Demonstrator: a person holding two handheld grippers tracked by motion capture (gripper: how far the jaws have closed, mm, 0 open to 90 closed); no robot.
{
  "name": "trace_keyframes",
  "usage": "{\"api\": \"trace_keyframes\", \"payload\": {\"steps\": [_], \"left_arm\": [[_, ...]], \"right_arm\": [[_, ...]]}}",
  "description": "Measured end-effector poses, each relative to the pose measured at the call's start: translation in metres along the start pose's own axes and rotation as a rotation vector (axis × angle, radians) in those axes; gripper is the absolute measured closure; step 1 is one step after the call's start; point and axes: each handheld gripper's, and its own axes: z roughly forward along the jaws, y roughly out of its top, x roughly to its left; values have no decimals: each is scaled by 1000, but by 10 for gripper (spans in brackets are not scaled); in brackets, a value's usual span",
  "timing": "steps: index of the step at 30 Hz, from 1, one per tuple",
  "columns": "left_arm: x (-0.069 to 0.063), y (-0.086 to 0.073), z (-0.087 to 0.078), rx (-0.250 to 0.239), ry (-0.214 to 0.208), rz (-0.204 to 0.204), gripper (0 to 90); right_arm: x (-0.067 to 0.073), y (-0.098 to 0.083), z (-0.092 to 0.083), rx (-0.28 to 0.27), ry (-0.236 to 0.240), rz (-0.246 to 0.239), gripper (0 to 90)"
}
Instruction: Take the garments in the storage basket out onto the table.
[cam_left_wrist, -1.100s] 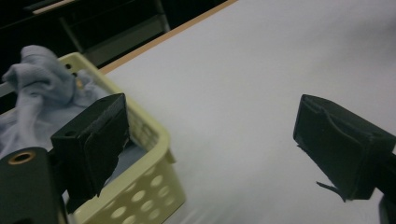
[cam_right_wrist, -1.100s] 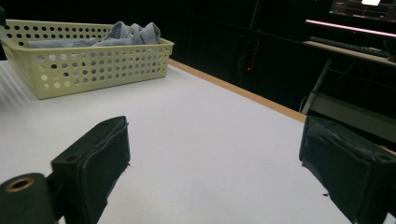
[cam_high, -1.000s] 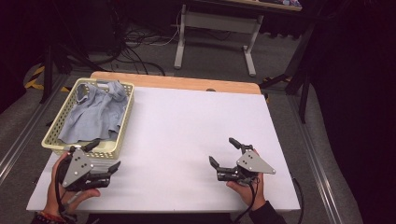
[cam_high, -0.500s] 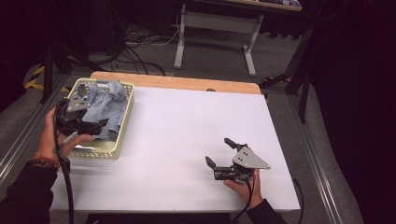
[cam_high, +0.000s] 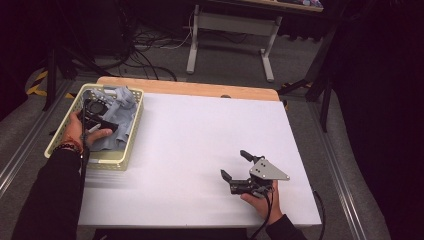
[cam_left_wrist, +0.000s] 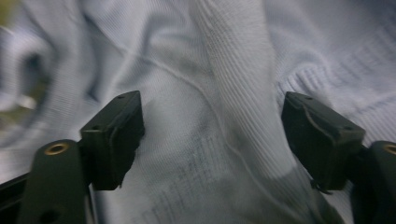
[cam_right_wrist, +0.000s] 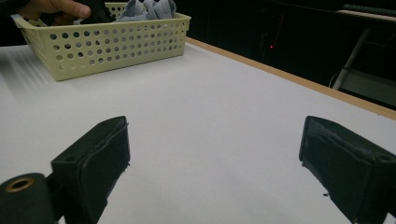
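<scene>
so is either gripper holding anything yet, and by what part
Nothing is held. The left gripper has just been closing around a fold of the grey cloth without pinching it; the right gripper is open over the table.

grey cloth cut off all round, blurred at left edge

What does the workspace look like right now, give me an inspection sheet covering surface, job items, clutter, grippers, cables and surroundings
Surface: white table top, wooden strip along the far edge.
Job's things: crumpled grey cloth in the pale yellow perforated basket at the table's left side.
Clutter: nothing seen.
Grippers: left gripper in the basket, jaws apart over a fold of cloth and just been closing; right gripper open above bare table, holding nothing.
Cables: one trails from each gripper; more lie on the floor beyond the table.
Surroundings: dark room, grey floor, white desk legs behind.
</scene>
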Motion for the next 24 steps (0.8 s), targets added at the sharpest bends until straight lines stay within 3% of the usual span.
{"api": "trace_keyframes", "payload": {"steps": [2,3,6,7,10,12,16,20,22,24], "left_arm": [[3,0,3,5,-29,-21,269],[7,-2,4,0,-80,-51,348],[7,-3,3,-7,-102,-61,399],[7,-3,2,-6,-121,-47,518],[7,-3,0,-16,-136,-42,674],[8,-3,-1,-21,-134,-43,732],[7,-3,-7,-35,-115,-29,759],[6,1,-27,-101,-61,-35,769],[5,2,-32,-109,-51,-36,771],[5,4,-49,-181,-49,-46,772]], "right_arm": [[-1,-1,1,6,3,-1,95],[-1,-1,2,12,12,8,97],[-1,-2,3,15,14,-1,100],[0,-2,4,18,23,2,100],[1,-2,6,29,37,-4,101],[2,-2,7,37,38,-11,102],[3,-3,7,40,38,-15,103],[0,-3,6,27,24,-8,105],[-1,-3,6,27,14,-11,111],[0,-3,5,20,14,-9,111]]}}
